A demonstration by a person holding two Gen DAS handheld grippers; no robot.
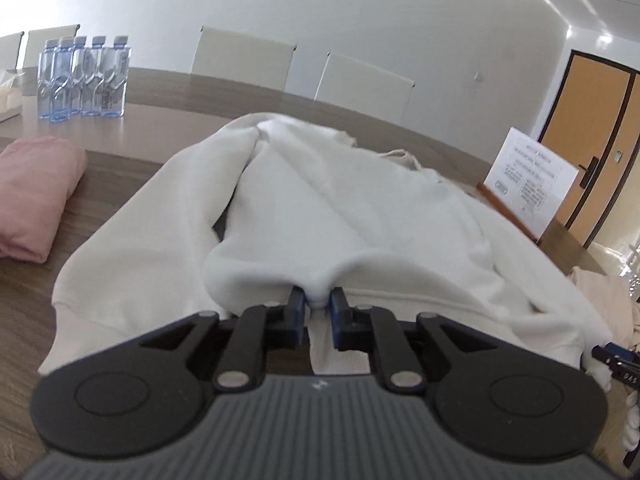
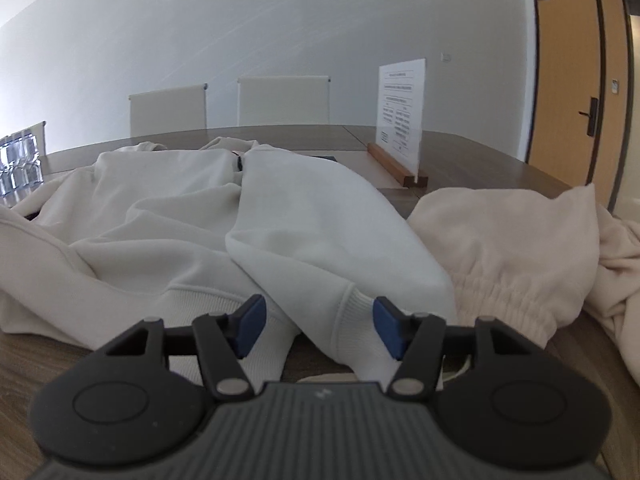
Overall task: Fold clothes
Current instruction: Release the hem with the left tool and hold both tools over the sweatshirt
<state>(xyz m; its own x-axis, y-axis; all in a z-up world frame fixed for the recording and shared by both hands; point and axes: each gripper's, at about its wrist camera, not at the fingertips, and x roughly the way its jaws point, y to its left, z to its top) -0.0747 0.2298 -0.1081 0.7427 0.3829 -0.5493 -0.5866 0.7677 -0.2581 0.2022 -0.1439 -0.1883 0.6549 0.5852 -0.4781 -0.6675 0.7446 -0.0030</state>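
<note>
A white sweatshirt (image 1: 340, 208) lies spread on the wooden table (image 1: 168, 120), with one sleeve folded over its body. My left gripper (image 1: 318, 306) is shut on a bunched fold of its fabric near the hem, and the cloth is pinched between the blue pads (image 1: 298, 308). In the right wrist view the same sweatshirt (image 2: 180, 208) shows a sleeve (image 2: 328, 220) running toward me. Its ribbed cuff (image 2: 360, 320) lies between the fingers of my right gripper (image 2: 316, 328). That gripper stands open, its pads wide apart.
A folded pink garment (image 1: 36, 196) lies at the left, with several water bottles (image 1: 84, 78) behind it. A paper sign in a wooden stand (image 2: 400, 120) stands at the back right. A crumpled cream garment (image 2: 520, 248) sits right of the sweatshirt. Chairs (image 2: 284, 100) line the table's far side.
</note>
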